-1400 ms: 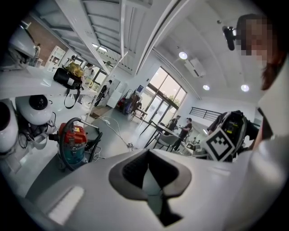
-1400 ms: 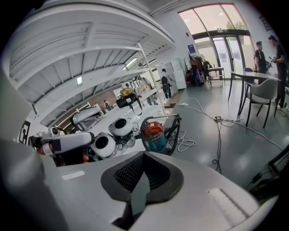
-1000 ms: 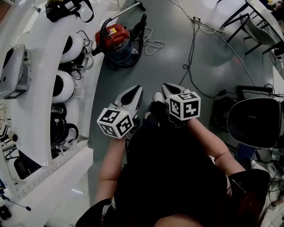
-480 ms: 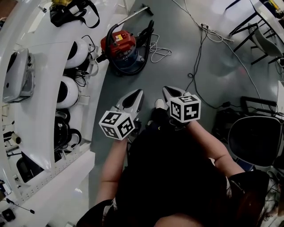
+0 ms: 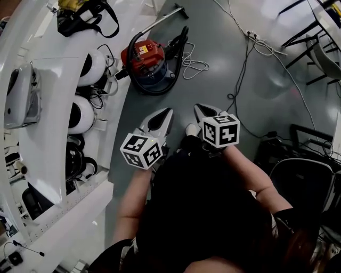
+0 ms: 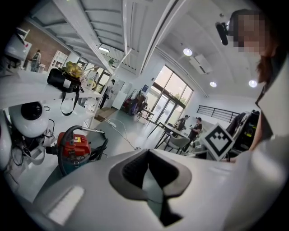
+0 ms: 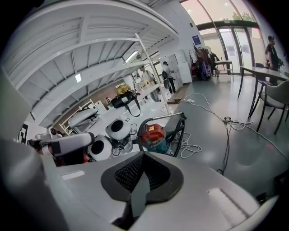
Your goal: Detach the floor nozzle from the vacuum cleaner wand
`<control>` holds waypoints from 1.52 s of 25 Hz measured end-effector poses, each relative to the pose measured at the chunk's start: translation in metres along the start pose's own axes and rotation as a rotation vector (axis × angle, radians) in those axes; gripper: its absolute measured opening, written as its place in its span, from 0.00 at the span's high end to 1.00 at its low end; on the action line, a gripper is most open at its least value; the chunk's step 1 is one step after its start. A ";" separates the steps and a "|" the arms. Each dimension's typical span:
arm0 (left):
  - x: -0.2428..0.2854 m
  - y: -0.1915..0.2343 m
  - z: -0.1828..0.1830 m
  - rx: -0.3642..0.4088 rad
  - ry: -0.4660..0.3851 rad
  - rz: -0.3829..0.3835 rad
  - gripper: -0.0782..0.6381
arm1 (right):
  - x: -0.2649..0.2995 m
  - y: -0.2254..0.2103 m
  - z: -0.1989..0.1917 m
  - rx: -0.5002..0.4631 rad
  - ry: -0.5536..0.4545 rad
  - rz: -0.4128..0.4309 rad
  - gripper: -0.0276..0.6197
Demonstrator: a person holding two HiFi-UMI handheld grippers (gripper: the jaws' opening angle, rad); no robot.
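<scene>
Progress is nil so far, as we judge it: the floor nozzle (image 5: 179, 8) sits on the end of the wand (image 5: 159, 19), nothing detached yet. Both lie on the grey floor (image 5: 256, 106) just beyond the red vacuum cleaner (image 5: 144, 57), at the top of the head view and well apart from us. Left gripper (image 5: 167, 113) and right gripper (image 5: 198, 108) are fully closed w/ nothing between the jaws, and point toward the vacuum. Left to do: approach, grip wand and nozzle, pull them apart. The nozzle looks small, dark and flat; the wand is a thin shiny metal tube. The joint btw. them is too small to read.
</scene>
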State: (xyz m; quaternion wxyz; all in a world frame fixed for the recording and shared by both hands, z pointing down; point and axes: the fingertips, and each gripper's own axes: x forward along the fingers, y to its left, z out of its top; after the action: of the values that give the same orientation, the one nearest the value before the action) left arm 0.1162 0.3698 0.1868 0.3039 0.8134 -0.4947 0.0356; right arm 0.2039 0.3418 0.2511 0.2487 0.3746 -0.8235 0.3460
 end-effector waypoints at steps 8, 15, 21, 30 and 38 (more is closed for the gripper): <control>0.035 0.010 0.010 -0.010 0.009 0.033 0.88 | 0.018 -0.021 0.019 0.000 0.022 0.052 0.96; 0.050 0.024 0.014 -0.051 -0.008 0.077 0.87 | 0.032 -0.039 0.032 0.051 0.040 0.079 0.96; 0.059 0.036 0.021 -0.022 0.011 0.097 0.87 | 0.043 -0.045 0.041 0.077 0.047 0.078 0.96; 0.075 0.076 0.037 -0.036 0.055 0.092 0.88 | 0.072 -0.041 0.061 0.098 0.043 0.053 0.96; 0.081 0.131 0.068 -0.067 0.064 0.030 0.88 | 0.121 -0.018 0.098 0.073 0.046 0.038 0.96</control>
State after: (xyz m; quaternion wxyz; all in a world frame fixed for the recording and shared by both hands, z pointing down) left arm 0.0324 0.2278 0.2206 0.3459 0.7939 -0.4976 0.0497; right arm 0.1310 0.2052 0.2761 0.2469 0.3598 -0.8114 0.3889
